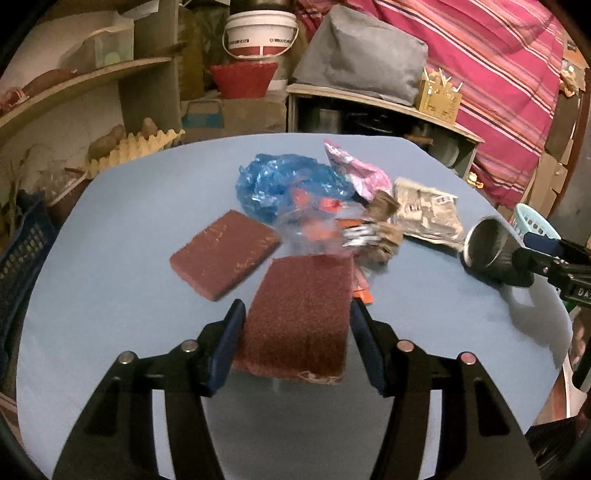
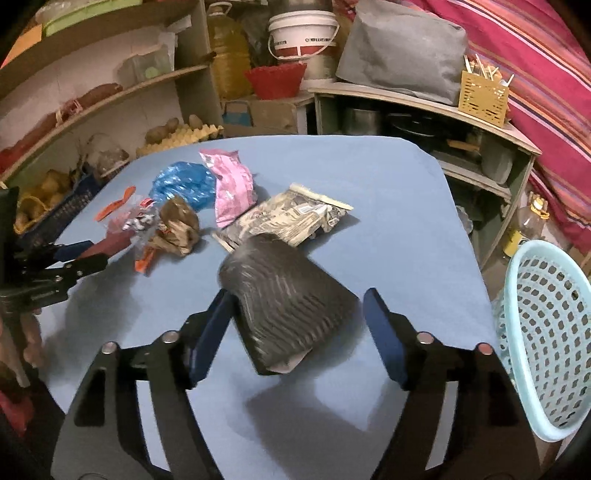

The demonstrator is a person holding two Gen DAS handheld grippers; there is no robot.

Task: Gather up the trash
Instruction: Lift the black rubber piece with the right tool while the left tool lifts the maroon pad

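Note:
My left gripper is shut on a maroon scouring pad and holds it above the blue table. A second maroon pad lies flat to its left. My right gripper has wide jaws around a dark ribbed cup; the left pad touches it, the right one stands apart. The cup also shows in the left wrist view. Trash lies mid-table: a blue plastic bag, a pink wrapper, a clear orange-printed wrapper, crumpled brown paper and a printed packet.
A light blue perforated basket stands off the table's right edge. Shelves with potatoes, an egg tray, a white bucket, a red basket and a grey bag line the back. A dark crate sits at left.

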